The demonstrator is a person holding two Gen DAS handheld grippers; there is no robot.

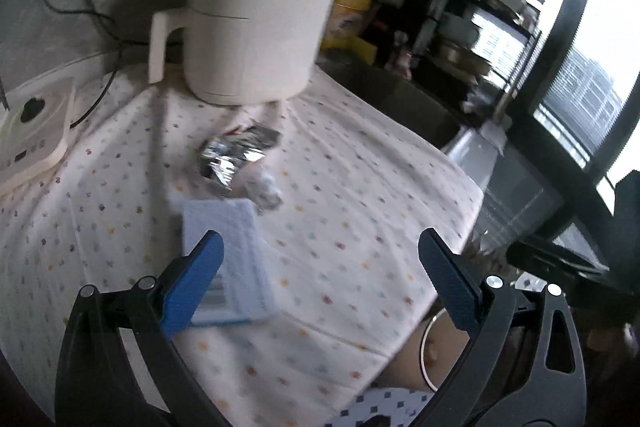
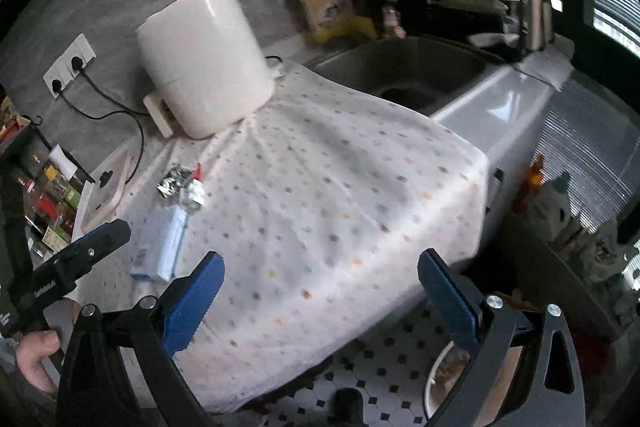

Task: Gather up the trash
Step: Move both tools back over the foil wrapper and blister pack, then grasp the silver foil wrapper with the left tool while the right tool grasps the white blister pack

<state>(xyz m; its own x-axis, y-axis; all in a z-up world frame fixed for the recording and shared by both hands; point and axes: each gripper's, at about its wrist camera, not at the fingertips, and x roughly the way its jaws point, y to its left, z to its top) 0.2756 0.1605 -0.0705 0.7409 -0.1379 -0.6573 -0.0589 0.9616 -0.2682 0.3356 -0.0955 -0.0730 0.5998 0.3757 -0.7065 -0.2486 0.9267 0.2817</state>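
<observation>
A crumpled silver foil wrapper (image 1: pixel 236 151) lies on the dotted cloth (image 1: pixel 340 227), with a crumpled white tissue (image 1: pixel 262 187) just right of it and a light-blue flat packet (image 1: pixel 228 259) nearer me. My left gripper (image 1: pixel 320 267) is open and empty above the cloth, its left finger over the packet. In the right wrist view the foil (image 2: pixel 174 181), the tissue (image 2: pixel 194 197) and the blue packet (image 2: pixel 164 243) lie at the cloth's left. My right gripper (image 2: pixel 320 287) is open and empty near the cloth's front edge. The left gripper's body (image 2: pixel 80 259) shows at the left.
A white air fryer (image 1: pixel 256 19) stands at the cloth's back. A white appliance (image 1: pixel 32 131) with a cable sits left. A sink (image 2: pixel 404 71) and a yellow detergent bottle (image 2: pixel 326 3) are behind right. A round bin (image 2: pixel 448 383) stands on the tiled floor below.
</observation>
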